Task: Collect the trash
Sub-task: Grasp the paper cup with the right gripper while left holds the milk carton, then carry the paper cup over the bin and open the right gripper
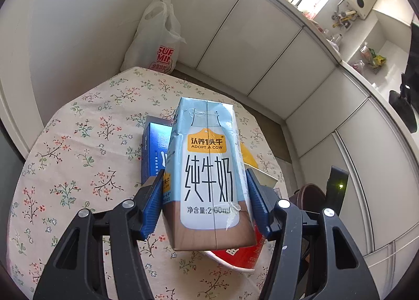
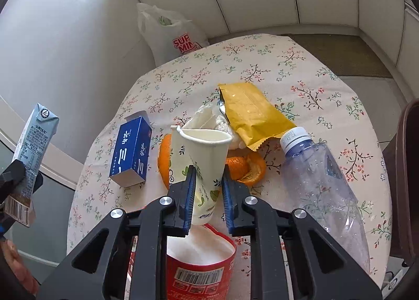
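On the left, the left tool is clamped on the pale blue milk carton, held up off the table; fine unless that slick carton slides. In the middle, the right tool pinches the paper cup low down over the red tub, so it could crumple, tip out, and scatter the orange peel or bump the bottle at right.
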Action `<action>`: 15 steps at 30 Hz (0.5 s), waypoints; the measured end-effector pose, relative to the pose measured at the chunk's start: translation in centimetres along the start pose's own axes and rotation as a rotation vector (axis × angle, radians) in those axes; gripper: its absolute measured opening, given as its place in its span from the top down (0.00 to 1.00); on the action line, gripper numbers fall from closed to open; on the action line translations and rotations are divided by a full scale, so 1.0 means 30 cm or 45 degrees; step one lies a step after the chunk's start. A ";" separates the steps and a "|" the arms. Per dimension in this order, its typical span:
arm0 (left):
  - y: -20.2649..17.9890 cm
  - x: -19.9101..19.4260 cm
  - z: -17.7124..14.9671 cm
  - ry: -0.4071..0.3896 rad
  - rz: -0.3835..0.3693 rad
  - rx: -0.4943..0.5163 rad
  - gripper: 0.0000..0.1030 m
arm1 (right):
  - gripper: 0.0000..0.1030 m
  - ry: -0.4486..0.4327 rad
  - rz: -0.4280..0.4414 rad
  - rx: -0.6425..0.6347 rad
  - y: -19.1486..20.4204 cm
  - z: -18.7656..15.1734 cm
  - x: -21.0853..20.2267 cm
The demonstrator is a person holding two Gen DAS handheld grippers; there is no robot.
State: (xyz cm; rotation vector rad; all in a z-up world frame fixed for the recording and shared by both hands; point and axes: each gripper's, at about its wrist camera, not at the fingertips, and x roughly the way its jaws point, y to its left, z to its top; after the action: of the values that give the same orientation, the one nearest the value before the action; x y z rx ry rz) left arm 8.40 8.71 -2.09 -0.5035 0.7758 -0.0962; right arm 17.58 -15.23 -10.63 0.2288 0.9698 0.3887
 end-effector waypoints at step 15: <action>-0.078 0.001 -0.028 -0.007 -0.043 0.080 0.44 | 0.82 -0.304 -0.095 0.010 -0.056 0.044 -0.333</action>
State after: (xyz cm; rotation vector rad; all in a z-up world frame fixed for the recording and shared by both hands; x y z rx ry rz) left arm 8.08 6.31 -1.53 -0.4573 0.7569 -0.1500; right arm 14.01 -20.97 -2.97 0.2400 0.7427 0.2821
